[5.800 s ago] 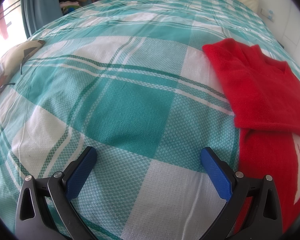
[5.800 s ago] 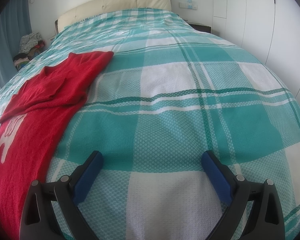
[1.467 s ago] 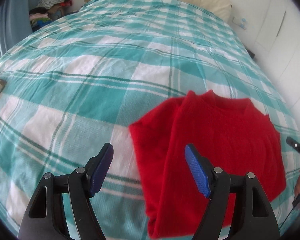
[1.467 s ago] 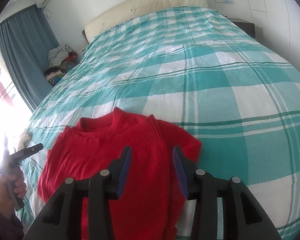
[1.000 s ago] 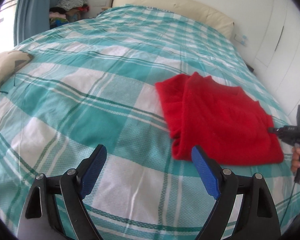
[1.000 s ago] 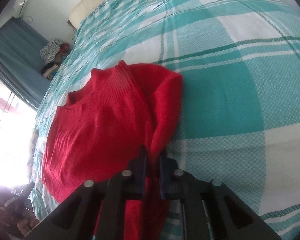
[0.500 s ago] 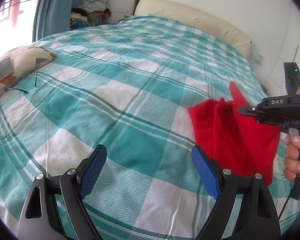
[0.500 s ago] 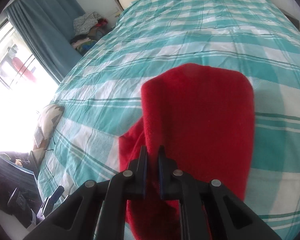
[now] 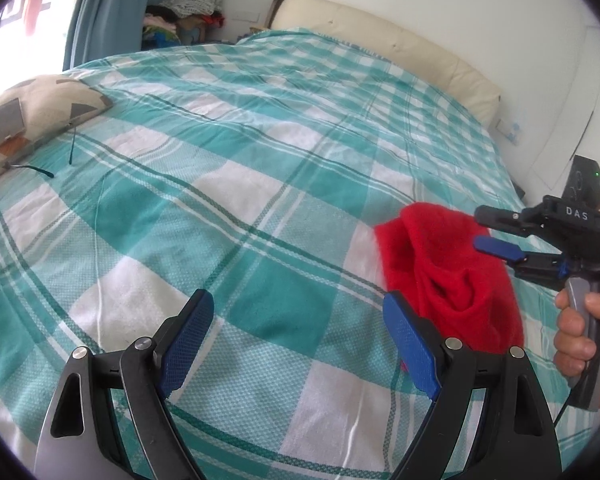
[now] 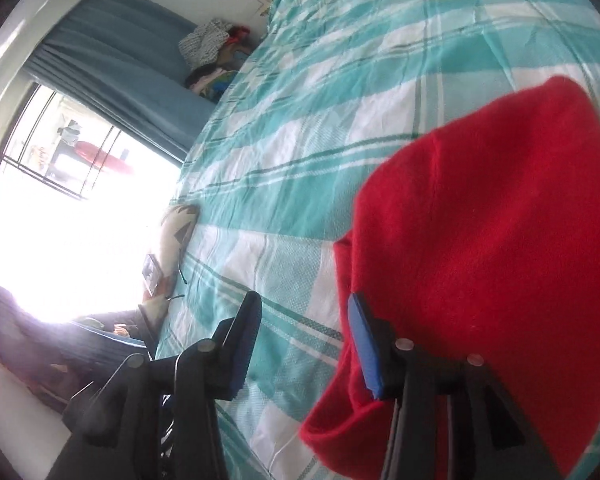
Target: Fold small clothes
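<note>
Blue-padded fingers of the left gripper (image 9: 298,344) stand wide apart in the near foreground of the left wrist view, holding nothing, above the teal-and-white checked bedspread (image 9: 228,208). Just beyond its right finger lies the red sweater (image 9: 448,276), bunched in a folded heap on the bedspread, toward the right side of the bed. The right gripper (image 9: 486,228), gripped by the person's right hand (image 9: 580,332), is positioned beside the sweater's far right edge; its fingers are parted, with nothing between them. In the right wrist view the same gripper (image 10: 304,336) shows its fingers spread, and the sweater (image 10: 492,256) lies against the outer side of one finger, not between the two. Farther left, at the bed edge, a patterned cushion (image 9: 56,100) carries a phone (image 9: 6,122). At the far end, a cream headboard (image 9: 388,44) meets the white wall, and a pile of clothes (image 9: 192,4) sits in the corner beside the blue curtain (image 9: 108,4).
</note>
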Demonstrator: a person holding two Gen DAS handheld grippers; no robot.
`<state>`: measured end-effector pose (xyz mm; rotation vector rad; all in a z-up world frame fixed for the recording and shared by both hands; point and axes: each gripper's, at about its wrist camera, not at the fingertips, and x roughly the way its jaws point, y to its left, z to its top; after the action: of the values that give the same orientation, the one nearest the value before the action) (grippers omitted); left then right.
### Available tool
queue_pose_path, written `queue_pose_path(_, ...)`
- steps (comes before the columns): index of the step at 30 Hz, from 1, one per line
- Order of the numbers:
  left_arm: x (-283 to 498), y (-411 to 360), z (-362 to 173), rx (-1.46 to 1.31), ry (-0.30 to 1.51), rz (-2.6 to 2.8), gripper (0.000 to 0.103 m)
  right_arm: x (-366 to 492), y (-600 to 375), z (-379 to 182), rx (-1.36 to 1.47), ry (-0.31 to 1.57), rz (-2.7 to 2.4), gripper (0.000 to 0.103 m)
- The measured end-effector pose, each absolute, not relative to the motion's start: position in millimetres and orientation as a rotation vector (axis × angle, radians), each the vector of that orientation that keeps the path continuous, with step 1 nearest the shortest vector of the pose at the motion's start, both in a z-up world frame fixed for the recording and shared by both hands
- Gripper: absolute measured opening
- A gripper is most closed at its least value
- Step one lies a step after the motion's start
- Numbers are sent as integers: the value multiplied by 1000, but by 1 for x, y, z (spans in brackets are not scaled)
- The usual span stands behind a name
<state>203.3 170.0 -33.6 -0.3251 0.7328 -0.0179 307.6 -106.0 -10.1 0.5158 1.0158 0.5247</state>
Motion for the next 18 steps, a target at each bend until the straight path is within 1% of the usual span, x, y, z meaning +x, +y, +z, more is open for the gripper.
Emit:
queue_pose_path(2,203,170,-32,-331,732,-20,88,295,-117,4,390,957,451,45)
queue_pose_path(4,204,169,-33,-336,739,-27,88,283,-120,4,259,933,364,45)
queue_pose_path(5,205,168,-33,-338,743,-30,88,279,-118,-3,216,943,347,43)
queue_pose_path(6,205,167,-34,-339,745,-33,88,275,-112,-11,190,954,355,38)
queue_pose_path(7,205,166,-34,-336,748,-35,88,271,-103,-21,165,962,372,35)
queue_pose_path(11,204,161,-38,-301,756,-19,88,253,-53,-59,20,970,423,27)
queue_pose_path(15,205,164,-41,-301,764,-1,88,230,-18,-67,-169,889,416,27)
queue_pose_path(17,206,165,-42,-306,770,2,88,221,-11,-63,-225,871,438,31)
queue_pose_path(18,206,165,-42,-306,772,1,88,217,-13,-59,-227,866,453,31)
